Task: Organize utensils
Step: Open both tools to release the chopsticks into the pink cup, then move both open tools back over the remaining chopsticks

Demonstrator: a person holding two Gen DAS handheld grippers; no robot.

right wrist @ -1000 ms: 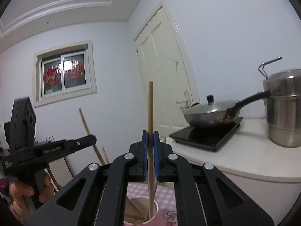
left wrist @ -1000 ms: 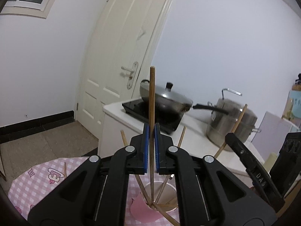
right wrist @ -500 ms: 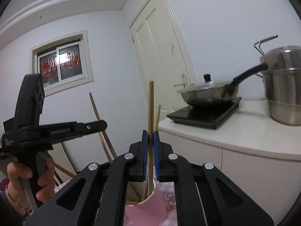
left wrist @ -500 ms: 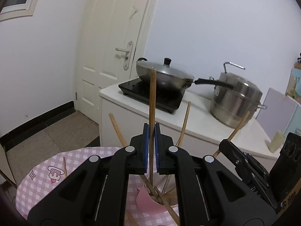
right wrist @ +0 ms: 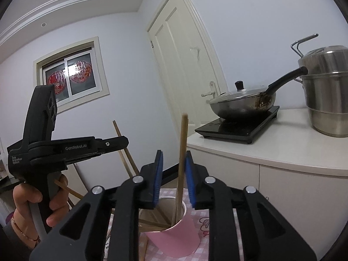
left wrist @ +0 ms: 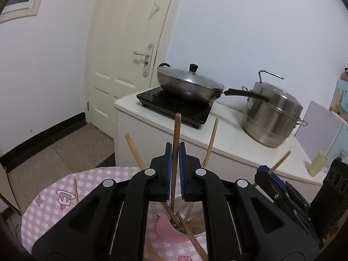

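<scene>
though blurred at top, slim wooden chopstick point(right wrist: 182, 152)

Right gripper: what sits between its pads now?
A wooden chopstick standing in the pink cup; the right gripper is opening its jaws around it. Right wrist view.

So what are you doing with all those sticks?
A person is putting chopsticks into a pink cup on the checked table, holding a claw in each hand. The right claw is opening, and its chopstick stands loose between the pads with its tip in the cup. The left claw is shut on another chopstick, upright above the cup. Several more already lean in the cup.
</scene>
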